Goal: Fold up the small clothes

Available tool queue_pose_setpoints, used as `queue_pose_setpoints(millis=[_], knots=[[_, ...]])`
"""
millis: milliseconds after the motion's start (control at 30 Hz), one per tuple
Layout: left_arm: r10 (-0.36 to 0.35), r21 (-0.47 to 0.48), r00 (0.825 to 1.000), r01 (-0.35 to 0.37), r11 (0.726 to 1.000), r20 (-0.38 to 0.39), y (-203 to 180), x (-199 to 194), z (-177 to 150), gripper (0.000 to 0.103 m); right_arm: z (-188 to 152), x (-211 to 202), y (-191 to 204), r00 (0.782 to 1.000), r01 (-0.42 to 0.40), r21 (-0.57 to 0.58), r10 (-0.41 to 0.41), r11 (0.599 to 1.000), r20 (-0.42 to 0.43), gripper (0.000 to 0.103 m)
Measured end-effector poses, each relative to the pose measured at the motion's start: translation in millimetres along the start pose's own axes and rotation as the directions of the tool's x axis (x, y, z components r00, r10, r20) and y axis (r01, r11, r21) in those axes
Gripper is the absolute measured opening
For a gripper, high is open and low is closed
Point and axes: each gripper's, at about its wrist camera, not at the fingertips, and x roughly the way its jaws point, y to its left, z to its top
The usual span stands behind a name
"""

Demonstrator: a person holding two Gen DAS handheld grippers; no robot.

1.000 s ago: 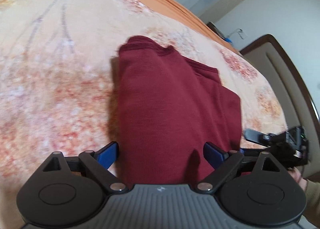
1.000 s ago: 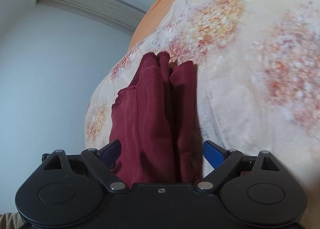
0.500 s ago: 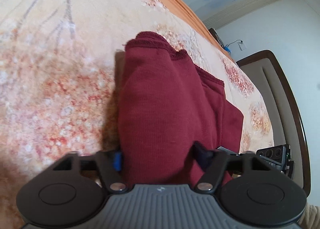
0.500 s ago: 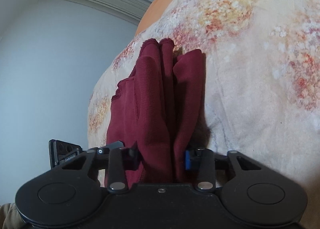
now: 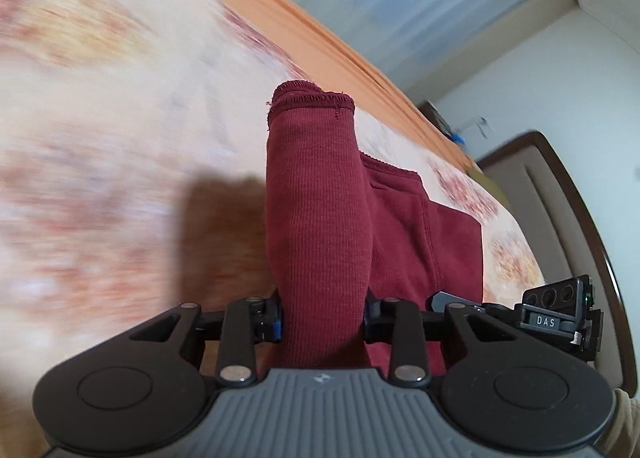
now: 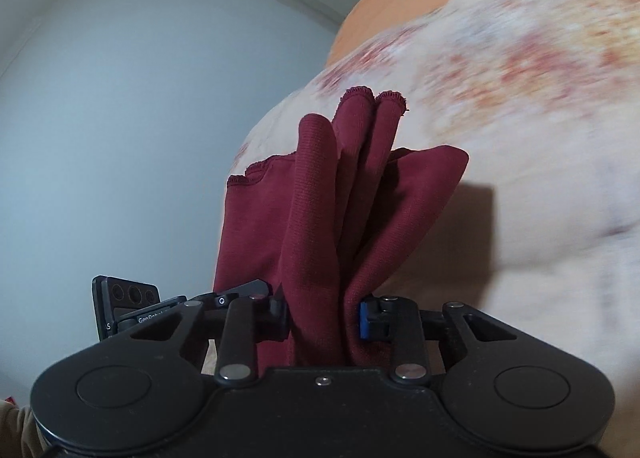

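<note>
A dark red ribbed garment (image 5: 320,198) is folded into a long bundle and lifted clear of the floral bedspread (image 5: 100,138), its hemmed end pointing away. My left gripper (image 5: 322,318) is closing on its near edge, pads pressing the cloth from both sides. In the right wrist view the same garment (image 6: 320,198) hangs in several bunched folds. My right gripper (image 6: 322,318) is closing too, with those folds pinched between its pads. Each gripper shows at the edge of the other's view: the right gripper (image 5: 556,310) and the left gripper (image 6: 128,306).
The bedspread (image 6: 520,98) stretches under and beyond the garment, with an orange sheet edge (image 5: 300,26) at its far side. A padded headboard (image 5: 560,198) with a dark wood frame stands at the right. A pale wall (image 6: 120,98) and a curtain lie beyond.
Both grippers went from wide open around the garment's near edge to closed on it. They rose, lifting the cloth off the bed so it bunched into a narrower bundle.
</note>
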Motion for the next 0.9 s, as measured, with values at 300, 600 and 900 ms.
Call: queue_pose_setpoints(millis=[300, 600, 900], knots=[[0.241, -0.086, 0.97, -0.237, 0.968, 0.036, 94, -114, -35, 0.036, -42, 154, 50, 0.973, -0.086, 0.015, 0.087, 0.996, -0.212, 0.032], [0.226, -0.143, 0.973, -0.219, 0.965, 0.035, 148, -125, -55, 0.06, -52, 175, 26, 0.971, 0.019, 0.056, -0.005, 0.998, -0.238, 0.044], [0.277, -0.117, 0.96, -0.273, 0.955, 0.024, 127, -166, -63, 0.076, -67, 98, 65, 0.969, 0.188, -0.028, -0.19, 0.982, -0.158, 0.06]])
